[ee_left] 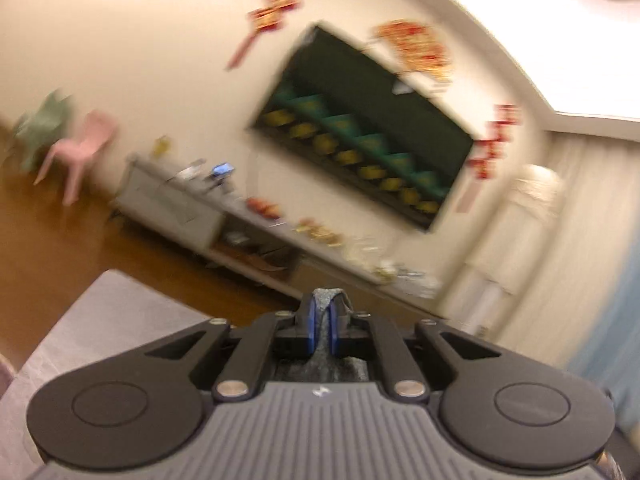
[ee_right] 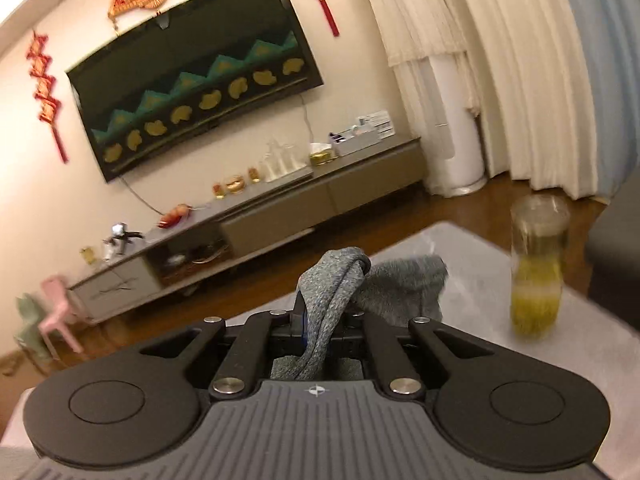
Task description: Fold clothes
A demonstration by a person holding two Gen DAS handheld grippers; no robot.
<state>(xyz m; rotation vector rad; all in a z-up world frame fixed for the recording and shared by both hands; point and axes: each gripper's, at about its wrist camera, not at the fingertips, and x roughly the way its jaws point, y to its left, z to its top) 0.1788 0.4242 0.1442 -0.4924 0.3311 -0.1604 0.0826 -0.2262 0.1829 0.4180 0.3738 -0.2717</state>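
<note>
Right wrist view: my right gripper (ee_right: 320,300) is clamped on a fold of the grey knit garment (ee_right: 404,284), whose loose end hangs over the grey table (ee_right: 460,248) toward its far edge, near a glass jar (ee_right: 538,264) of yellow liquid. My left gripper (ee_left: 323,316) pinches another bit of the same grey cloth. I judge this the lift-and-spread step; next I should draw the two holds apart and lay it flat, clear of the jar.

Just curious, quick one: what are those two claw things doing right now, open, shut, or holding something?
Left gripper: shut on grey knit fabric.
Right gripper: shut on grey knit fabric, which drapes over its fingers.
</note>
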